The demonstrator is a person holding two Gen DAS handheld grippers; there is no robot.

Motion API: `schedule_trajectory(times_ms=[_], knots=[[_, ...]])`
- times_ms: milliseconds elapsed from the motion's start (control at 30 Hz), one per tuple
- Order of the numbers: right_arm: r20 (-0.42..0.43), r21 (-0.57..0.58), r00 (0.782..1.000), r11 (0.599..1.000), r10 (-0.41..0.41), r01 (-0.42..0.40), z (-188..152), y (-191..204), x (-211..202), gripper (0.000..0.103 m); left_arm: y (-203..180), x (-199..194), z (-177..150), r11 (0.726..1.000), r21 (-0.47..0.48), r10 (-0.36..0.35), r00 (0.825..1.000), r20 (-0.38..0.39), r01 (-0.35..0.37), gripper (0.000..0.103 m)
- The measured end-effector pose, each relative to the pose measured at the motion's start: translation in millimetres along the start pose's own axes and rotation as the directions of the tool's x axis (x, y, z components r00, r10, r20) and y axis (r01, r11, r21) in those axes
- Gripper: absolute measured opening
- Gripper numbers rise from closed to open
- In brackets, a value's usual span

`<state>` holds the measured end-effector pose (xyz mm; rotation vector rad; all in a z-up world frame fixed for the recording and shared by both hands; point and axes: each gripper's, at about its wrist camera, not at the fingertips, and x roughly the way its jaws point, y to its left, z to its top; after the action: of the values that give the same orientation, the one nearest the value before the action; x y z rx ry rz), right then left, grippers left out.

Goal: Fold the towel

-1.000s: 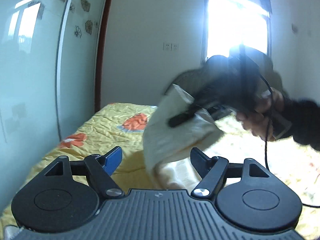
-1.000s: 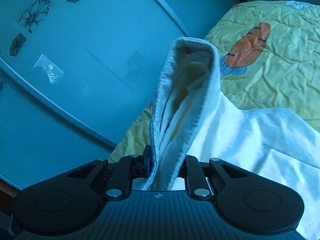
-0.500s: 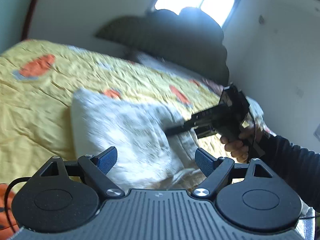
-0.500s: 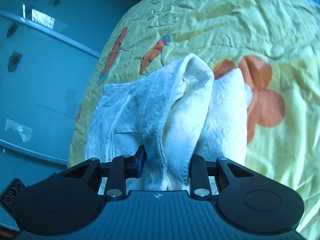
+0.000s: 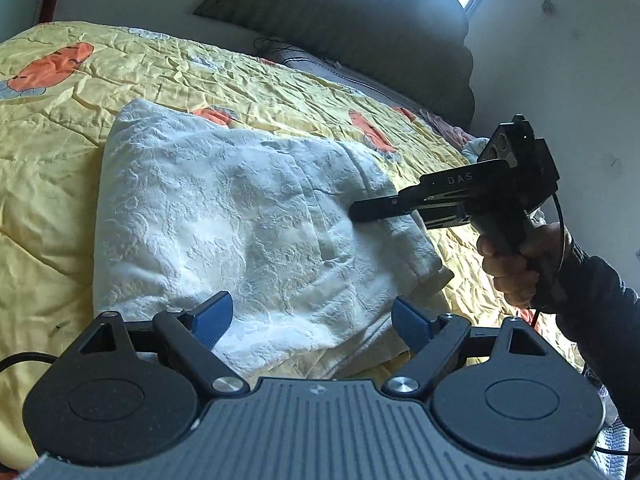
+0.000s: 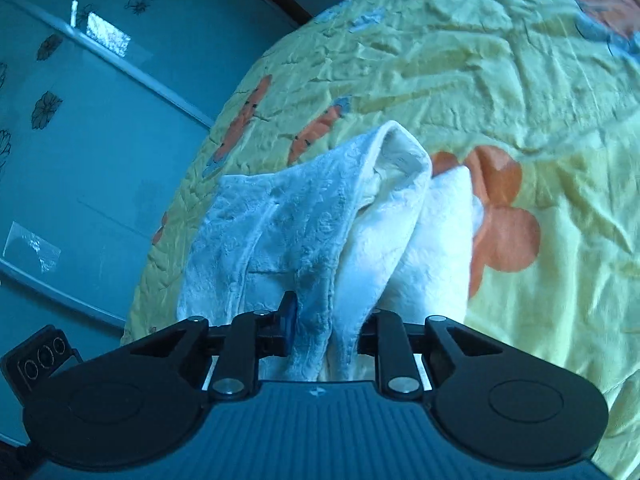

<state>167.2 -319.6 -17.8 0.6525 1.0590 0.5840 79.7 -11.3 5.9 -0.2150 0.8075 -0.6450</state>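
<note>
On the bed (image 5: 48, 184), toward its middle and away from the headboard (image 5: 340, 28), the white towel (image 5: 248, 216) lies folded into a thick, uneven pad. The left tool (image 5: 308, 320) has its jaws wide apart, just opened further, with nothing between them; it hovers over the near edge of the towel. The right tool (image 6: 328, 332) is clamped on a bunched fold of the towel, though its jaws have loosened a little.

I judge that the fold is being laid down. To do it well, the right tool should lower its bunch flat before it lets go, and the left tool could press the near edge so that the layers stay in line.

The towel is soft terry with a raised pattern. The quilt (image 6: 520, 80) beneath is yellow, crinkled and thin, with orange flower shapes.
</note>
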Motion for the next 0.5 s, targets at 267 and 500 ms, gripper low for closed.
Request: schedule_trajectory(times_ms=[267,500], knots=[[0.301,0.114,0.95,0.986,0.08,-0.12,-24.6,-31.8,-81.9,0.09,6.1,-52.9,17.2,0.999,-0.006,0.033,0.988,0.149,-0.033,0.089],[0.222,0.203,0.974,0.976,0.033,-0.08,-6.1,-48.8,-50.4,0.09,103.0,-25.6,57.4,0.872,-0.489,0.1,0.988,0.115,-0.032,0.089]])
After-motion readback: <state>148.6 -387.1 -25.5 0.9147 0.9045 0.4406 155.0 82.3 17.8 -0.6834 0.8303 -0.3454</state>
